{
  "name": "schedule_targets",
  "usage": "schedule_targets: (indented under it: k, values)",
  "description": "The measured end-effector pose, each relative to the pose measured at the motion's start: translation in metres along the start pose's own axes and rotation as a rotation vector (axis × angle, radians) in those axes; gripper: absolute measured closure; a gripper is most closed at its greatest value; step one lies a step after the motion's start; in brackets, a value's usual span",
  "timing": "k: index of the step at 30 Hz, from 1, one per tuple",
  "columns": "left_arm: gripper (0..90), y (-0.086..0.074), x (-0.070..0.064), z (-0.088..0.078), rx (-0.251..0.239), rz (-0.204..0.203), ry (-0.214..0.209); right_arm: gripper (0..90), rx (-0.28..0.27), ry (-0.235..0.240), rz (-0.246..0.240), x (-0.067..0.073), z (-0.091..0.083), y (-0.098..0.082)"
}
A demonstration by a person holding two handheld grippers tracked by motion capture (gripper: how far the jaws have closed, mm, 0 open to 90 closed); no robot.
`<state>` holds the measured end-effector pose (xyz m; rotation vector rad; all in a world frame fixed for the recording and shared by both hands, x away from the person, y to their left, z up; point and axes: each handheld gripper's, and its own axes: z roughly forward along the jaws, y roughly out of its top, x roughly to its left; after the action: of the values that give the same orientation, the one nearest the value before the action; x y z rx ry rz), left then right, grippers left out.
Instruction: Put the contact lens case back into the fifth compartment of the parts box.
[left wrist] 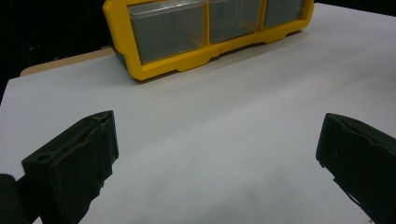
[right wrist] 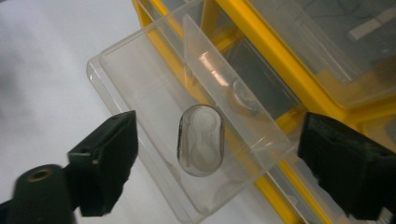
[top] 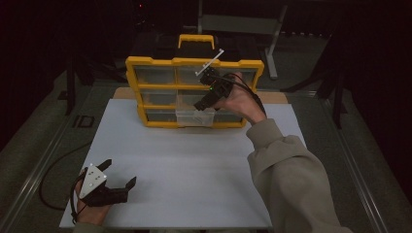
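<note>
Two grippers' jaws released, right gripper (right wrist: pixel 217 154) astride clear plastic drawer (right wrist: pixel 154 93), left gripper (left wrist: pixel 217 158) over matte white board (left wrist: pixel 224 116).

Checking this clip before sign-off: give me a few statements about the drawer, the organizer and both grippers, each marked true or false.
1. One clear drawer in the bottom row of the yellow organizer is pulled out. True.
2. The right gripper is clamped on a screwdriver. False: its jaws stand apart over the open drawer, gripping nothing.
3. The left gripper is open above the white board. True.
4. The organizer's frame is red. False: it is yellow.
5. A small clear piece lies in the drawer. True.
</note>
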<state>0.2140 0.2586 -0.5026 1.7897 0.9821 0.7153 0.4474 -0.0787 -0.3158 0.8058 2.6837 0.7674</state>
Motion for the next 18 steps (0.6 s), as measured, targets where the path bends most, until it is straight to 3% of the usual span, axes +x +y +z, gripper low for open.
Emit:
schedule_targets:
  k: [12,18]
  values:
    - [0.0,0.0,0.0,0.0,0.0,0.0,0.002,8.7,-0.055,-0.012,0.001,-0.003,-0.012,-0.011]
    - [0.0,0.0,0.0,0.0,0.0,0.001,0.003,8.7,-0.092,-0.029,0.007,-0.007,-0.017,-0.027]
